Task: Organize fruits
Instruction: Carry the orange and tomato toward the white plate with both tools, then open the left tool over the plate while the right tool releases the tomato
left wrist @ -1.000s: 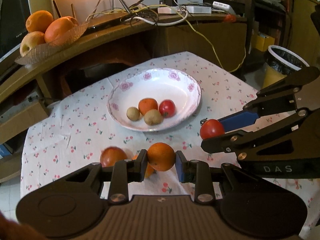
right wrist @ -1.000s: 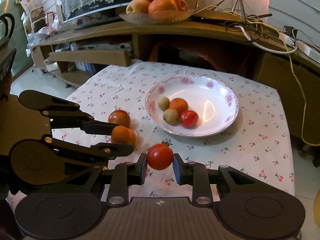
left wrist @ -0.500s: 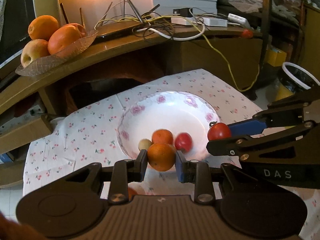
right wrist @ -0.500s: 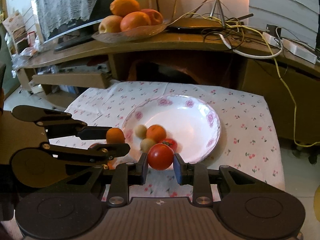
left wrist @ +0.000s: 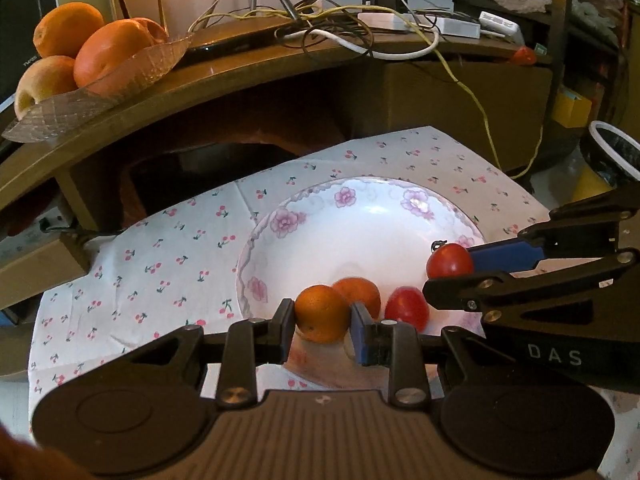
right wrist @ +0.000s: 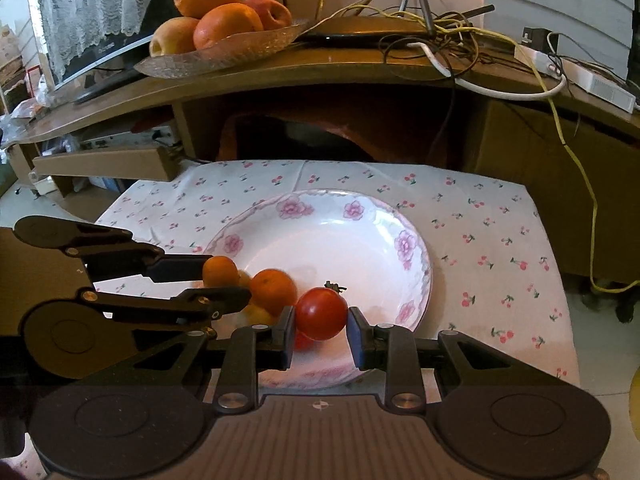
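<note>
At the lower centre of the left wrist view, the left gripper [left wrist: 322,330] is clamped on a small orange [left wrist: 322,313] over the near rim of the floral plate [left wrist: 360,216]. In the right wrist view, lower centre, the right gripper [right wrist: 320,334] pinches a red tomato [right wrist: 321,313] above the same plate [right wrist: 360,240]. Another orange [right wrist: 274,291] lies on the plate. A glass dish of fruit [right wrist: 224,50] sits upper left on the wooden shelf [right wrist: 340,68].
</note>
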